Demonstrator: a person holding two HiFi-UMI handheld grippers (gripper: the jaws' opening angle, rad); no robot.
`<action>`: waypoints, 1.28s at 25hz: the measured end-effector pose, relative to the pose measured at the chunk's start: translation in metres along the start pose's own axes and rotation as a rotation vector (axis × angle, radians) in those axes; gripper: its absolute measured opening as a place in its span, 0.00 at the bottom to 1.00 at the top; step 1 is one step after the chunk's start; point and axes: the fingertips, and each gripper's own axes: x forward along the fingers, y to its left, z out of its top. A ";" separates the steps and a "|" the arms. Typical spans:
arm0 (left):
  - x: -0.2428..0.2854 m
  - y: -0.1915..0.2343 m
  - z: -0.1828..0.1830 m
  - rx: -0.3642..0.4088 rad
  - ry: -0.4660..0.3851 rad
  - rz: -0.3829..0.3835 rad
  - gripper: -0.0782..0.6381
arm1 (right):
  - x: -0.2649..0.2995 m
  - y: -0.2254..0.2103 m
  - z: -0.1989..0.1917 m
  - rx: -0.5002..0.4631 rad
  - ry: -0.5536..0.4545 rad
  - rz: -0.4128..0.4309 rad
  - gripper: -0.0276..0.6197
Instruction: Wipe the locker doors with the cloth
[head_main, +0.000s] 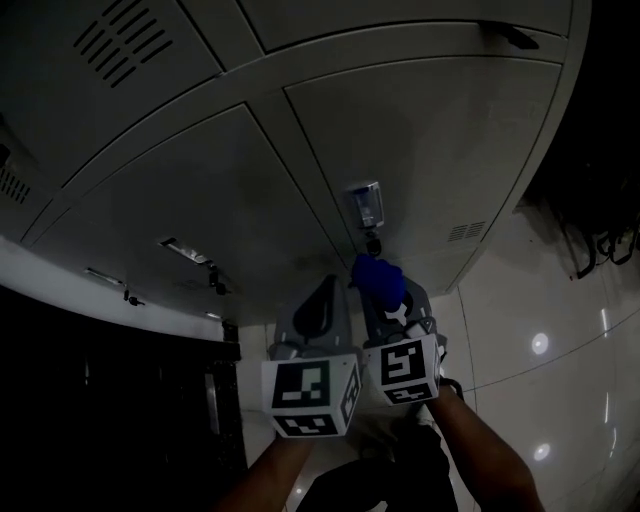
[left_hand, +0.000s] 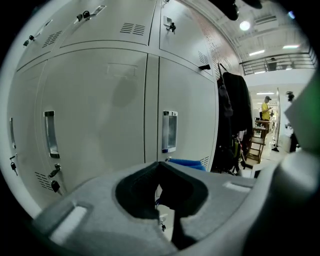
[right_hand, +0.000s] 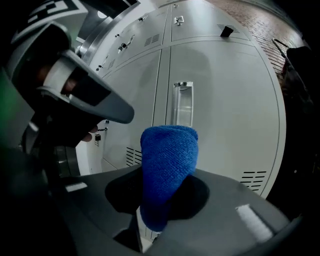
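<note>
Two grippers: the left gripper (head_main: 322, 302) and the right gripper (head_main: 390, 305) are side by side, close together, in front of the grey locker doors (head_main: 430, 140).
Left gripper jaws: pressed together at the tips, with nothing between them.
Right gripper jaws: clamped on the blue cloth (right_hand: 169, 155), which bulges out past the tips as a rounded wad.
Cloth position: just below the recessed handle (head_main: 366, 203) of the door ahead, near the seam between two doors. No view shows whether it touches the metal.
Doors: shut, plain grey, each with an upright handle. Vent slots (right_hand: 252, 179) sit low on the one facing the right gripper.
Neighbouring door: keys (left_hand: 54, 172) hang from the lock under its handle.
Floor: glossy pale tiles (head_main: 540, 340) with lamp reflections.
To the right of the lockers: dark jackets (left_hand: 235, 115) hang beside the end door. A person in a yellow top (left_hand: 266, 111) stands far off.
</note>
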 end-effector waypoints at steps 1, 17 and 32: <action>0.000 0.003 -0.001 0.000 -0.003 0.002 0.10 | 0.004 0.002 -0.002 -0.001 0.004 -0.004 0.17; 0.021 -0.014 -0.013 0.021 -0.017 -0.031 0.10 | -0.002 -0.038 -0.031 -0.009 0.021 -0.062 0.17; 0.066 -0.082 0.001 0.068 -0.018 -0.113 0.10 | -0.035 -0.151 -0.048 0.012 0.039 -0.204 0.17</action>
